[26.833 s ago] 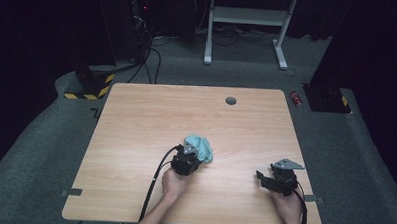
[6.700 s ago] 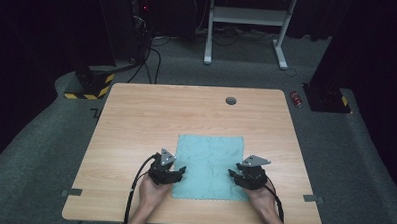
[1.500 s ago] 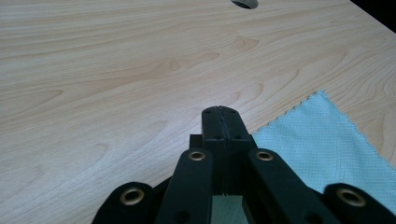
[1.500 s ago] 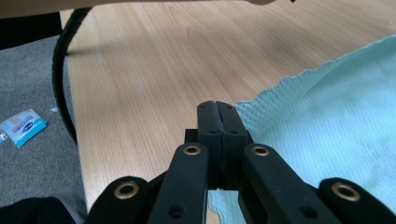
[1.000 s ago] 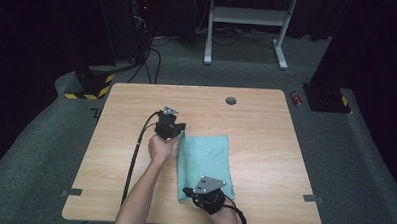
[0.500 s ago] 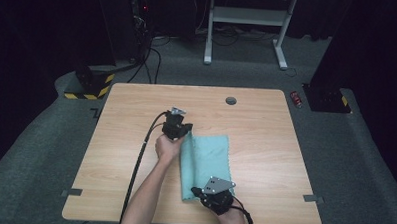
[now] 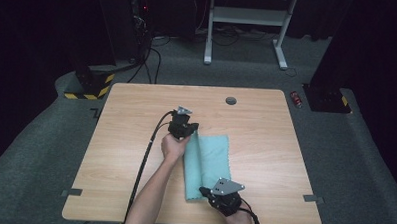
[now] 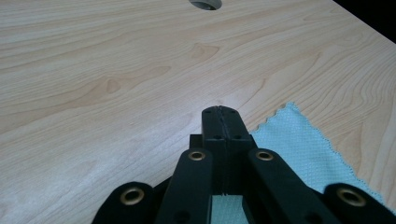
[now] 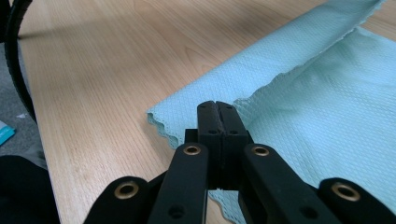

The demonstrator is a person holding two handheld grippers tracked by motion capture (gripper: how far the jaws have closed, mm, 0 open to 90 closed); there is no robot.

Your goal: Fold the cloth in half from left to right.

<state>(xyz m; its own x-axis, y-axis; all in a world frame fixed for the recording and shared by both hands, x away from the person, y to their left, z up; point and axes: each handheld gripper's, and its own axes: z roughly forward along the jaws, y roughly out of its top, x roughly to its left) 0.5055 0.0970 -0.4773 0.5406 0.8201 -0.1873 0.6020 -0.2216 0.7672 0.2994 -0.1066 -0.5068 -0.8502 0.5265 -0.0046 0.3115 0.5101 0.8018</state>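
A teal cloth (image 7: 212, 157) lies folded lengthwise on the wooden table (image 7: 120, 134), its left side doubled over toward the right. My left gripper (image 7: 191, 132) is at the cloth's far end, jaws shut with a cloth corner (image 8: 299, 140) pinched under them. My right gripper (image 7: 204, 192) is at the near end, shut on the cloth's scalloped edge (image 9: 327, 116). From the right gripper (image 9: 217, 106) a raised fold runs away along the cloth. The left gripper (image 8: 219, 112) points across bare wood.
A round cable hole (image 7: 231, 100) sits near the table's far edge, also ahead of the left gripper as a hole (image 8: 204, 3). The left gripper's black cable (image 7: 146, 152) trails over the table's left half. A desk frame (image 7: 244, 23) stands on the floor beyond.
Both grippers have moved to the right, carrying the cloth's left edge over itself. The cloth now looks narrower.
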